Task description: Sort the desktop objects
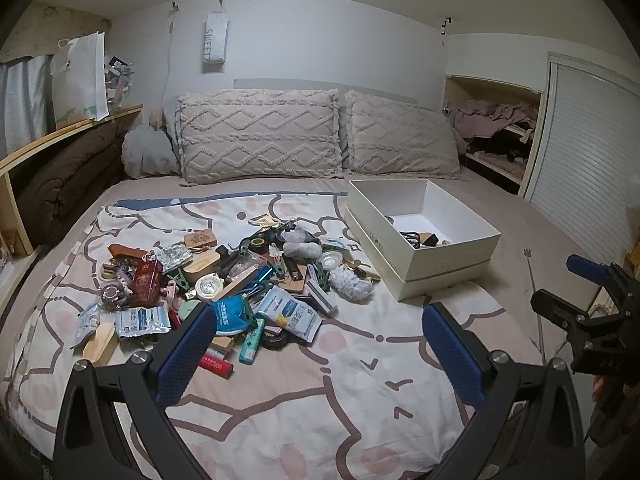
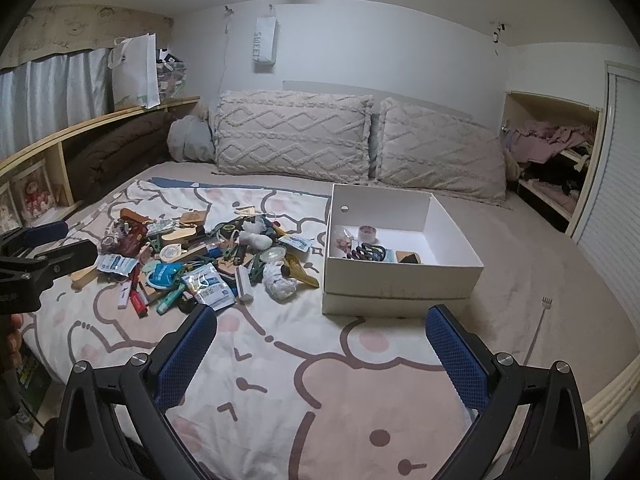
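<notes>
1. Left tongs (image 1: 320, 344) gape wide, empty, above the bed (image 1: 312, 392).
2. Right tongs (image 2: 322, 344) gape wide, empty.
3. Clutter pile (image 1: 224, 280) lies at eleven o'clock of the left tongs.
4. White box (image 2: 400, 280) sits at twelve o'clock of the right tongs.

"SWEET" printed vertically on white hanging pouch (image 2: 265, 46), other labels too small to read

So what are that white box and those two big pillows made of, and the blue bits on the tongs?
The white box looks like matte cardboard: thin, stiff walls with crisp folded edges. The pillows look like soft tufted fabric, going by the raised diamond pattern. The blue pads on the right tongs seem to be textured rubber or plastic, with a fine dotted grid; which one is unclear.
</notes>
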{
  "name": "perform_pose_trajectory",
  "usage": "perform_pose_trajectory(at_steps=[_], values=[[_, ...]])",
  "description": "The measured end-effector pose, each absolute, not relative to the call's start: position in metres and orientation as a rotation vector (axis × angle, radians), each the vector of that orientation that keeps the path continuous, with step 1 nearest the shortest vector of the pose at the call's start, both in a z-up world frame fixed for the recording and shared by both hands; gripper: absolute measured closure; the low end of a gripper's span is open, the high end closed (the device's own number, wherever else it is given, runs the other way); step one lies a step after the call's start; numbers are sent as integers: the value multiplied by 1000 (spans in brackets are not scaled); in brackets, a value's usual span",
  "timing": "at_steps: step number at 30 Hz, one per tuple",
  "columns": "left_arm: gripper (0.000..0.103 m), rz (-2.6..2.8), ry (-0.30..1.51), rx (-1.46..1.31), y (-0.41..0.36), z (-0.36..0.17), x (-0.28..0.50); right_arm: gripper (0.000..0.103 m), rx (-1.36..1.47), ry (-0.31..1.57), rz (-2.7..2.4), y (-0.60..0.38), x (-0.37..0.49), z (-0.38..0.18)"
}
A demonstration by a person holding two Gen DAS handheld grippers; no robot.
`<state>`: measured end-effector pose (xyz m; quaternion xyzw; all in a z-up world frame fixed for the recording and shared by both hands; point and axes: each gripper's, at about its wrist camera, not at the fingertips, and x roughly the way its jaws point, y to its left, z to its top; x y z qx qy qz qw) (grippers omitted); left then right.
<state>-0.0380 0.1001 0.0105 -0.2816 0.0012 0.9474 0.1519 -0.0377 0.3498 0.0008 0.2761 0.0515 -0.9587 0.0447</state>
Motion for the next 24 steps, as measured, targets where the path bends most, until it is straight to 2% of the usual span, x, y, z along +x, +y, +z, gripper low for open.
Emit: perform_pose_trajectory(at_steps=[24], values=[[0,2710,-12,-801,99,9,-26,0,851,153,-2915,345,-33,-3]])
